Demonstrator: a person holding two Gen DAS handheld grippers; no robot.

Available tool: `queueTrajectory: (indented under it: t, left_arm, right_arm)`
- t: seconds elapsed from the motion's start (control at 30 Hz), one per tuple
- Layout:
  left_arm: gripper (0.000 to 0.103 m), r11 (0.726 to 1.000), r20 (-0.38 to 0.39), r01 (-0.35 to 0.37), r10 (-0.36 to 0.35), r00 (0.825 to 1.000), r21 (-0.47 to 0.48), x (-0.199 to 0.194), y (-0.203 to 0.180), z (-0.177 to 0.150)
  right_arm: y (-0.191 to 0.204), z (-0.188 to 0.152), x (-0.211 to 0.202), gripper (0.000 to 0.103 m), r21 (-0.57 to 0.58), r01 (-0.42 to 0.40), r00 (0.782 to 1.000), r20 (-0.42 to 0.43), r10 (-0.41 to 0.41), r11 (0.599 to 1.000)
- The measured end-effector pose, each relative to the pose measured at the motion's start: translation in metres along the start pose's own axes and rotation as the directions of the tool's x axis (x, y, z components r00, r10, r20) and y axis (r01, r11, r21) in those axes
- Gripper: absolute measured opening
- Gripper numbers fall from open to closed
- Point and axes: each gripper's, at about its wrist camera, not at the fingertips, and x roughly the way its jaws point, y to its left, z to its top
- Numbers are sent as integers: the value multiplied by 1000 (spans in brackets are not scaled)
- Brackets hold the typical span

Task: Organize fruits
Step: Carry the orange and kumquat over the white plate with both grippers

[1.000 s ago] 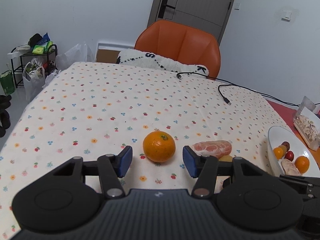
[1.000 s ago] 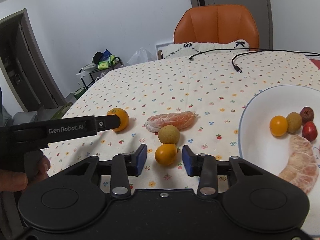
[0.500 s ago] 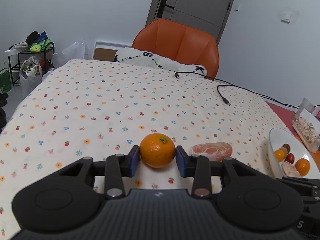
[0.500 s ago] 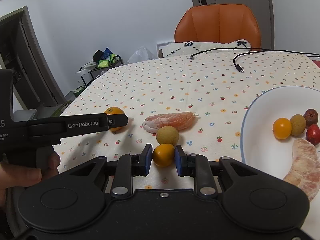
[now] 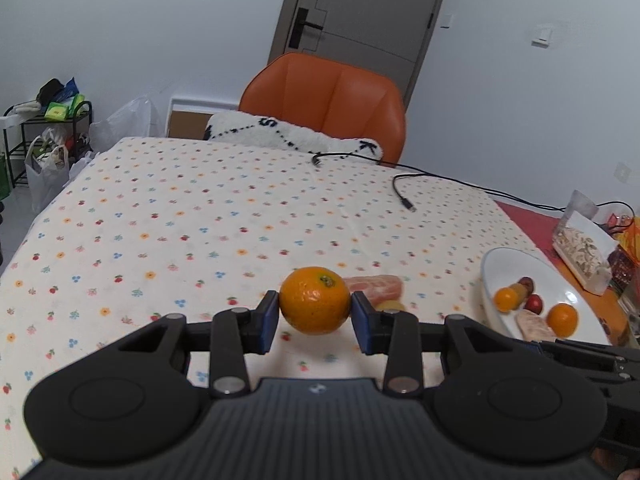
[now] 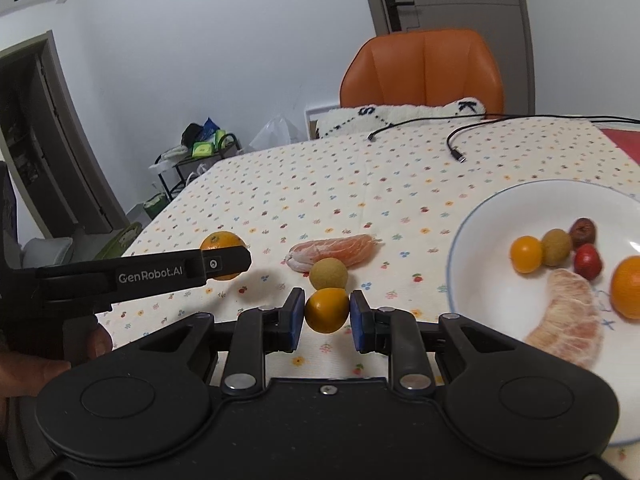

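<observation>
Fruits are gripped in both tools. Right gripper (image 6: 327,316) is closed on the small orange fruit (image 6: 326,310); left gripper (image 5: 315,316) is closed on the large orange (image 5: 314,300). White plate (image 6: 480,280) lies to the right of both, nearer the right gripper. Beyond, the pomelo segment (image 6: 332,250) lies crosswise on the tablecloth (image 6: 320,184).

"GenRobot.AI" printed white on left gripper (image 6: 224,262) arm; cushion (image 6: 400,118) letters, probably "S", "K".
</observation>
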Motion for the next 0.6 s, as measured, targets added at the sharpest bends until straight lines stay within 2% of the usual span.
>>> queueTrajectory:
  t: [0.6]
  left_arm:
    - [37,994,16,86,-88,996,61,-18,-57,-12]
  right_arm:
    - [-32,-9,-50,24,46,55,995,76,-59,997]
